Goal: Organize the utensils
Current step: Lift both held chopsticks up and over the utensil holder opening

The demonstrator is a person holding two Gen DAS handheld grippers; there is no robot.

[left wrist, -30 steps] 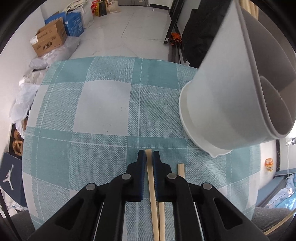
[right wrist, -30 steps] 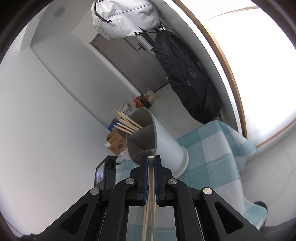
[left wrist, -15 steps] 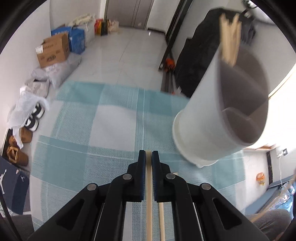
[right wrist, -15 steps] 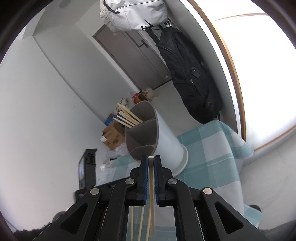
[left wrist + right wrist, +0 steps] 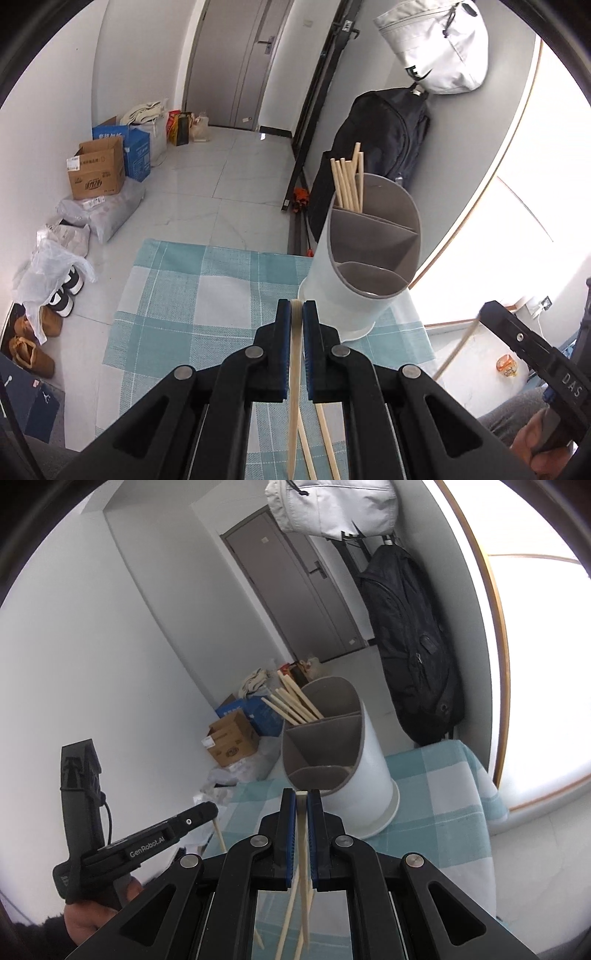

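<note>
A white utensil holder point(image 5: 351, 291) with grey divided compartments stands on the checked tablecloth point(image 5: 207, 291); it also shows in the right wrist view point(image 5: 354, 775). Several wooden chopsticks point(image 5: 347, 181) stand in its far compartment, also seen in the right wrist view point(image 5: 291, 701). My left gripper point(image 5: 296, 306) is shut on a chopstick point(image 5: 294, 365), lifted above the cloth just in front of the holder. My right gripper point(image 5: 301, 797) is shut on a chopstick point(image 5: 303, 834), held high near the holder's rim. More chopsticks point(image 5: 325, 439) lie on the cloth below.
The table edge drops to a tiled floor with cardboard boxes point(image 5: 98, 171), bags and shoes point(image 5: 62, 295) on the left. A black backpack point(image 5: 410, 642) hangs behind the holder. The left gripper's body point(image 5: 147, 845) shows at the right wrist view's left.
My left gripper has risen from the cloth with its chopstick and tilted up, so the holder now looks smaller and upright. My right gripper has shifted slightly; the left gripper now appears beside it.
</note>
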